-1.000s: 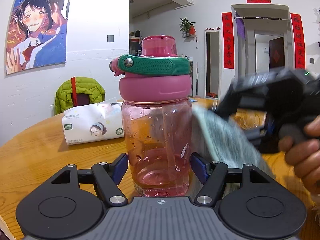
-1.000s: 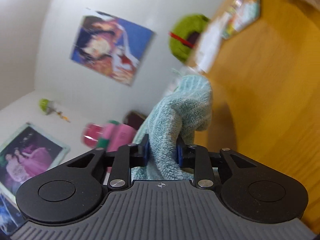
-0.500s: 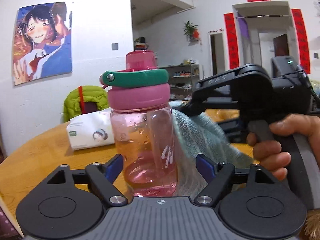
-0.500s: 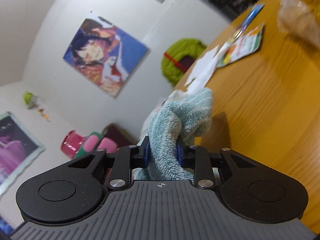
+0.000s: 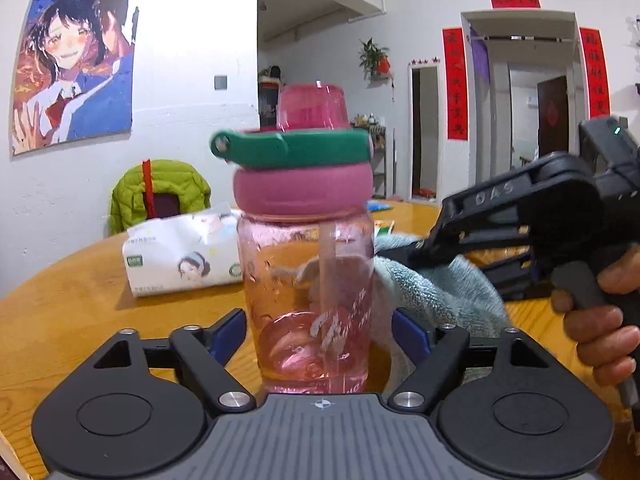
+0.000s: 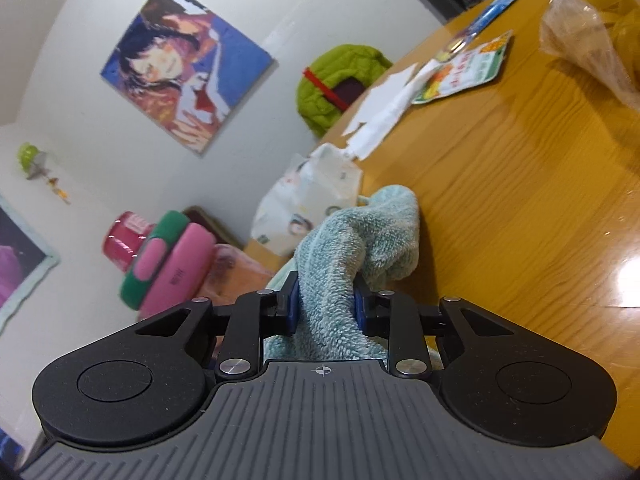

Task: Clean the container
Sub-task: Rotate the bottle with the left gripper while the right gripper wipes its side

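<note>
A clear pink water bottle [image 5: 308,296] with a pink lid and green handle stands upright on the wooden table between the blue pads of my left gripper [image 5: 318,338]. A gap shows on both sides, so the jaws are open around it. My right gripper [image 6: 326,306] is shut on a light blue-green towel [image 6: 356,248]. In the left wrist view the towel [image 5: 436,280] lies against the bottle's right side, with the right gripper [image 5: 532,216] and hand behind it. In the right wrist view the bottle [image 6: 168,260] appears tilted at the left.
A tissue pack [image 5: 180,260] lies on the table behind the bottle. Snack packets [image 6: 464,72], torn white paper [image 6: 384,116] and a bag of yellow items [image 6: 596,20] lie farther along the table [image 6: 520,200]. A green jacket [image 5: 160,196] hangs on a chair.
The bottle has shifted back toward the centre between the left pads. The right gripper with the towel has moved along the bottle's right side, and its view has rolled toward the table.
</note>
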Motion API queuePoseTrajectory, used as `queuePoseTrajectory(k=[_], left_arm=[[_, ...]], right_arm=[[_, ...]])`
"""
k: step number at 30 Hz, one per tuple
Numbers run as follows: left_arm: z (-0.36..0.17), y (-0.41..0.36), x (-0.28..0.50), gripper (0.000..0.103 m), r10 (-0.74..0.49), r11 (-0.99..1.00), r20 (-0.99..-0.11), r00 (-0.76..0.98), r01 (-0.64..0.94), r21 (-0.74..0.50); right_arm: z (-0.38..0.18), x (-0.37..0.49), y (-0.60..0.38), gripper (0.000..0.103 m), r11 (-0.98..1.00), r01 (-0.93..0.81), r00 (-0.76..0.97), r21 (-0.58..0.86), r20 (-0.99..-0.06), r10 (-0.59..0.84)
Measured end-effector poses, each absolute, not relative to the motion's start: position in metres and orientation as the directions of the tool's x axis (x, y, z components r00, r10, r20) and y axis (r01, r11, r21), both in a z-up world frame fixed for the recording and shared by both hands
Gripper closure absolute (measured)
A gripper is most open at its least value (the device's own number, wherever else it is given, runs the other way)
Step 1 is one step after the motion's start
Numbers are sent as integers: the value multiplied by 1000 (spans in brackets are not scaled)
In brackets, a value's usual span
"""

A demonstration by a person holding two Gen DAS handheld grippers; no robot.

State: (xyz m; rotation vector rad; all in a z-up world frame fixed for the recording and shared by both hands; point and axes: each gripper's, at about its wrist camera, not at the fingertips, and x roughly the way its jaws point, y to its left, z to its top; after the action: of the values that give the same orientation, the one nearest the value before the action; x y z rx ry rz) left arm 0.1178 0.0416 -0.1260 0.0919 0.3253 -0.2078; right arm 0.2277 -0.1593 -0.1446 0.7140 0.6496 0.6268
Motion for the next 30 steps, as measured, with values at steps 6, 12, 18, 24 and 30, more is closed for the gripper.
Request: queuePoseTrajectory(k=[6,12,18,24,30], left_arm=[[-126,42,116,39,-191,973,-324,927,221,58],[-126,44,116,39,-192,974,-325,926,220,54],[-126,43,116,39,-194,973,-325,926,223,54],[-126,42,116,38,-189,973,-325,927,221,63],[-126,41,116,38,-184,973,-324,928,219,74]], right_arm=[[-137,218,-184,78,259,-440,596,860,64,801],[-169,245,-168,76,380,-223,524,898,-218,823],[-166,243,-159,75,528,-229,544,818,-342,766],[-150,233,-184,76,271,-367,546,890,-30,837],[-172,251,-163,73,506,-194,484,840,-367,794]])
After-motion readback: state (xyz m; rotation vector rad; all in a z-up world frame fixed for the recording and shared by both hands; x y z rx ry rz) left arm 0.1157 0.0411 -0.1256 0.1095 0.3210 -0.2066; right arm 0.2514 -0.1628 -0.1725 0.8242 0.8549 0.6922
